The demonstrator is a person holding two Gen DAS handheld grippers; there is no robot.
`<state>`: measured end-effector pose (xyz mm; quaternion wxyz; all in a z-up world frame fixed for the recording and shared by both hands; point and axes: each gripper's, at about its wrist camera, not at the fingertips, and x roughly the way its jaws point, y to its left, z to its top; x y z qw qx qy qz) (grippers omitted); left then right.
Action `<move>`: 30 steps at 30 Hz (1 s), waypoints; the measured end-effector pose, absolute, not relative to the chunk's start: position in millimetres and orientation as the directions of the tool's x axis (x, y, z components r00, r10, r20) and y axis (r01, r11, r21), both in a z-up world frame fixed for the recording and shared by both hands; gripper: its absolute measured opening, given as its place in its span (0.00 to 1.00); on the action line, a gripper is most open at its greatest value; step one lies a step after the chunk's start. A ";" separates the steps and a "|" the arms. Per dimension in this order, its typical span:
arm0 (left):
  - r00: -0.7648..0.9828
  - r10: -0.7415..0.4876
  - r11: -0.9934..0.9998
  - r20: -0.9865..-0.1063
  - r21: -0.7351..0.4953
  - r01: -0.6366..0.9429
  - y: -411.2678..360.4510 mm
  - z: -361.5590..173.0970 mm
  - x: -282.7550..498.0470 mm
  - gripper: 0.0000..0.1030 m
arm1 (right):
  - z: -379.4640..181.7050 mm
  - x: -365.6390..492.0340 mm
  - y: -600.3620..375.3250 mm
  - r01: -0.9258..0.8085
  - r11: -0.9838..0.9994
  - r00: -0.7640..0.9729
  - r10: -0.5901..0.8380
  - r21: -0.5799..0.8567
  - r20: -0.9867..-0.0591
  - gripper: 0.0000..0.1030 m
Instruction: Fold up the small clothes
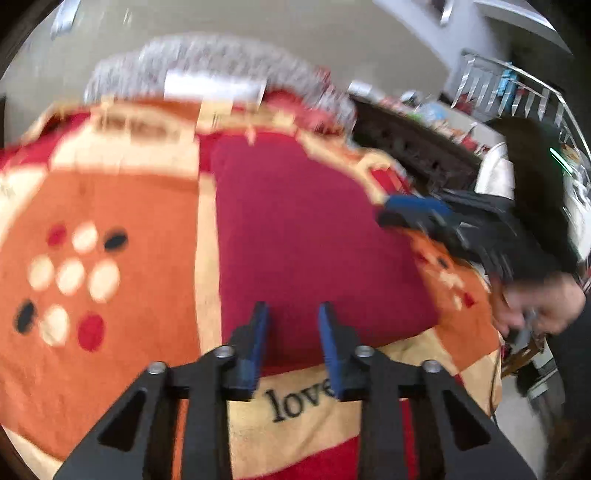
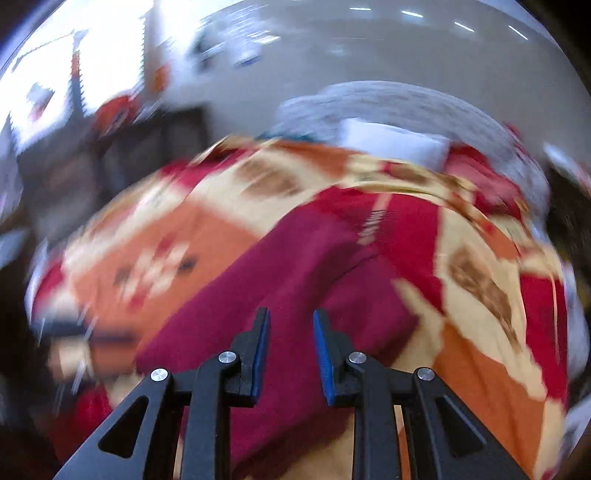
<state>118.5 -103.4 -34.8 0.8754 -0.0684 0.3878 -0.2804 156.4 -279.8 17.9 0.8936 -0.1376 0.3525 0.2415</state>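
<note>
Garment point(image 1: 314, 236) beneath both parted tongs point(image 1: 293, 317)

A maroon garment point(image 1: 314, 236) lies flat on the patterned blanket point(image 1: 110, 206).

Patterned blanket point(image 1: 110, 206), grey wall point(image 1: 295, 33)

Matt maroon cloth garment point(image 1: 310, 236)
</note>
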 end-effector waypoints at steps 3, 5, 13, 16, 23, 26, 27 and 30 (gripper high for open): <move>0.510 -0.533 0.835 -0.675 -0.323 0.445 -115.9 -55.0 122.6 0.22 | -21.3 147.0 -274.2 -0.565 0.809 0.598 0.266 -0.161 -0.756 0.24; 0.519 -0.531 0.836 -0.670 -0.314 0.450 -118.5 -59.6 121.8 0.22 | -42.0 152.8 -288.3 -0.528 0.835 0.608 0.242 -0.156 -0.756 0.24; 0.561 -0.556 0.829 -0.614 -0.357 0.430 -90.4 -27.2 139.4 0.33 | -42.6 153.3 -294.9 -0.465 0.884 0.619 0.280 -0.055 -0.733 0.29; 0.612 -0.526 0.850 -0.591 -0.337 0.405 -79.7 -13.0 169.6 0.48 | -44.4 143.4 -287.0 -0.452 0.888 0.654 0.269 -0.081 -0.707 0.35; 0.382 -0.703 0.711 -0.600 -0.572 0.410 -89.7 -51.5 236.0 0.58 | -52.1 133.3 -293.8 -0.431 0.901 0.714 0.310 -0.045 -0.627 0.36; 0.347 -0.740 0.672 -0.576 -0.634 0.382 -92.9 -58.6 245.1 0.64 | -52.9 131.6 -289.6 -0.426 0.901 0.728 0.292 -0.077 -0.620 0.36; 0.339 -0.739 0.673 -0.582 -0.629 0.388 -95.3 -60.7 244.5 0.65 | -53.3 131.3 -289.2 -0.425 0.901 0.731 0.289 -0.082 -0.618 0.36; 0.328 -0.749 0.662 -0.575 -0.640 0.390 -92.2 -67.6 245.8 0.74 | -53.5 131.3 -289.7 -0.424 0.902 0.735 0.288 -0.084 -0.614 0.36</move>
